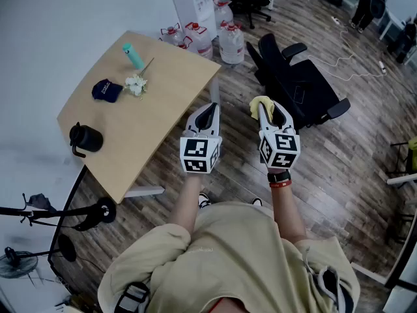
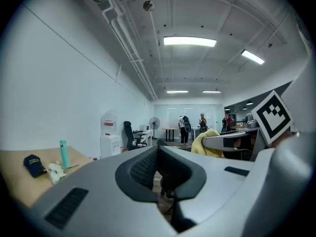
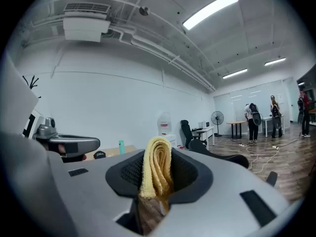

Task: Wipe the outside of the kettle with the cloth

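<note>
Over the wood floor (image 1: 365, 149), just off the 3 o'clock edge of the surface (image 1: 166, 77), both grippers are held side by side in front of the person. The left gripper (image 1: 212, 108) has its fingers pressed together with nothing between them. The right gripper (image 1: 266, 109) has its fingers pinching the folded yellow cloth (image 1: 258, 103), and a loop of it stands up past the fingertips (the right gripper view shows the folds end-on).

The black kettle (image 1: 85, 137) stands upright on the surface near its 8 o'clock end, at about 9 o'clock from the left gripper and well apart from both grippers; its handle points toward the near edge. Farther along the surface, toward 11 o'clock, lie a dark blue cap (image 1: 106, 90) and a small bunch of white flowers (image 1: 135, 84) just beside it, with a teal bottle (image 1: 133, 55) lying on its side beyond them.

At 1 o'clock from the right gripper stands a black office chair (image 1: 303, 87), and several water jugs (image 1: 230, 43) are grouped on the floor at 12 o'clock.
</note>
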`<state>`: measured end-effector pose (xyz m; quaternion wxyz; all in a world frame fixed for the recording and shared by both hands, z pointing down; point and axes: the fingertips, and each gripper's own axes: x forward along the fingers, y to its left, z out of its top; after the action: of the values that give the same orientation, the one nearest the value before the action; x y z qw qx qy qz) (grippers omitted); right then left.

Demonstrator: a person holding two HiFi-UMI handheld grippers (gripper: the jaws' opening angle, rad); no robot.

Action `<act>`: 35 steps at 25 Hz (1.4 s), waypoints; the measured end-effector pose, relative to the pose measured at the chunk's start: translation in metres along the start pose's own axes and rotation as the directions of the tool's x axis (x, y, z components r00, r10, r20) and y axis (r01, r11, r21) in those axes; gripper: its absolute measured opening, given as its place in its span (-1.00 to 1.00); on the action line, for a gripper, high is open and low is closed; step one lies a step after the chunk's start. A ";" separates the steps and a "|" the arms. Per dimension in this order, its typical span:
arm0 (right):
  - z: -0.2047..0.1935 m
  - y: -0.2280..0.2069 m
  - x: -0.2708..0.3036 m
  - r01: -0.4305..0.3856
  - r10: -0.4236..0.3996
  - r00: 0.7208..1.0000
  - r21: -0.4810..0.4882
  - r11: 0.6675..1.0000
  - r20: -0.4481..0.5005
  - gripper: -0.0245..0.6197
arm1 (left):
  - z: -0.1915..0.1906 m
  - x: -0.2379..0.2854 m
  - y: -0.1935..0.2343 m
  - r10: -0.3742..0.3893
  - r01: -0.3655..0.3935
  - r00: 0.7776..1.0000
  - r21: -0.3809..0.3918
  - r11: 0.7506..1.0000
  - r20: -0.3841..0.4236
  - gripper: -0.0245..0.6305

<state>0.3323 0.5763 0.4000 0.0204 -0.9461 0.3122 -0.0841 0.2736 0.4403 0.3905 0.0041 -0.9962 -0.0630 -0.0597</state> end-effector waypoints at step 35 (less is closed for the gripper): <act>-0.048 0.616 0.138 -0.769 0.759 0.637 -0.045 0.637 -0.138 -0.51 | -0.060 -0.353 0.431 0.701 -0.699 0.712 -0.139 0.701 -0.045 -0.85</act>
<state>0.0715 -0.0011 0.4114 -0.0098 -0.7191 0.6873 -0.1022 -0.0271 -0.0326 0.4081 -0.0467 -0.9433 0.3243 -0.0526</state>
